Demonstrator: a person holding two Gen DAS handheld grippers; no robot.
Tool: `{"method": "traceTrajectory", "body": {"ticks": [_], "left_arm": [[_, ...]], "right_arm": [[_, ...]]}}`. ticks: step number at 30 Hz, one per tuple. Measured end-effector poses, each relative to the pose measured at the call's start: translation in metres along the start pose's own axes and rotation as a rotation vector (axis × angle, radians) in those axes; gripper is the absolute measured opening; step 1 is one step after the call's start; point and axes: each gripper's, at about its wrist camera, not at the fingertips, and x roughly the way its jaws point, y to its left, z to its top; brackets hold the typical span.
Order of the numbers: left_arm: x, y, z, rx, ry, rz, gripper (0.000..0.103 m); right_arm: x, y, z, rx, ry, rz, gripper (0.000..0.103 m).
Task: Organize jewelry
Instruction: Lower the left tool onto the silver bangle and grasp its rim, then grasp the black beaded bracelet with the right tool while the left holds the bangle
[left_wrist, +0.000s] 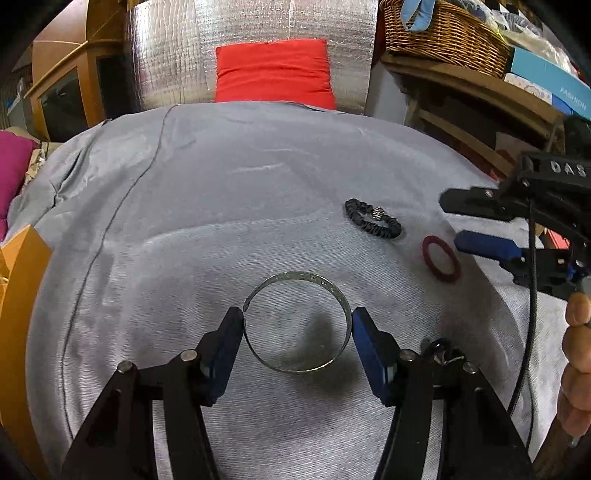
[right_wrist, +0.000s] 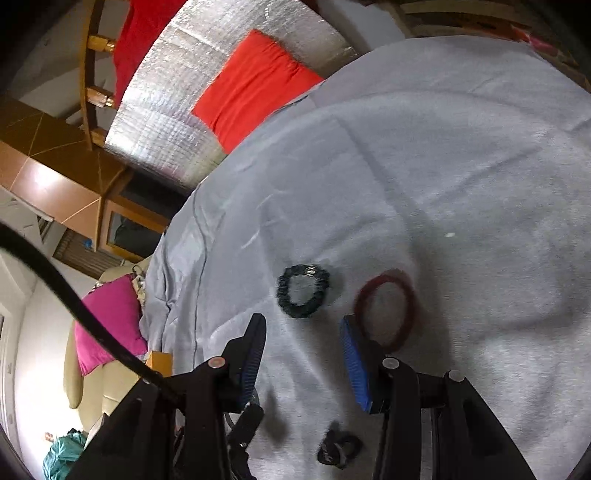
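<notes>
A silver open bangle (left_wrist: 297, 321) sits between the blue pads of my left gripper (left_wrist: 297, 320), which touch its two sides; it seems lifted just above the grey cloth (left_wrist: 221, 206). A black beaded bracelet (left_wrist: 372, 218) and a dark red ring bracelet (left_wrist: 441, 258) lie to the right. My right gripper (left_wrist: 452, 218) hovers open beside the red ring. In the right wrist view the black bracelet (right_wrist: 303, 291) and red ring (right_wrist: 386, 308) lie just ahead of the open right gripper (right_wrist: 303, 328). A small dark item (right_wrist: 338, 448) lies under it.
A red cushion (left_wrist: 273, 70) leans on a silver foil panel (left_wrist: 177, 48) at the back. A wicker basket (left_wrist: 443, 33) stands on a wooden shelf at right. A pink cushion (left_wrist: 13, 166) and a wooden edge (left_wrist: 18, 295) are at left.
</notes>
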Motion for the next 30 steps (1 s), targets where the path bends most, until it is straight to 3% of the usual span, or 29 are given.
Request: {"method": "traceTrajectory", "body": {"ticks": [15, 20, 25, 30], "left_arm": [[-0.006, 0.031, -0.007, 0.0, 0.01, 0.069, 0.062], [-0.01, 0.037, -0.007, 0.001, 0.006, 0.081, 0.062], [-0.012, 0.046, -0.006, -0.018, 0.0, 0.092, 0.062], [-0.016, 0.049, -0.005, -0.026, -0.013, 0.095, 0.062]], "right_arm": [[0.056, -0.005, 0.016, 0.103, 0.01, -0.049, 0.045], [0.068, -0.005, 0.021, 0.108, -0.002, -0.082, 0.034], [0.075, 0.003, 0.019, 0.051, 0.01, -0.126, 0.014], [0.073, 0.014, 0.013, -0.011, 0.021, -0.14, 0.011]]}}
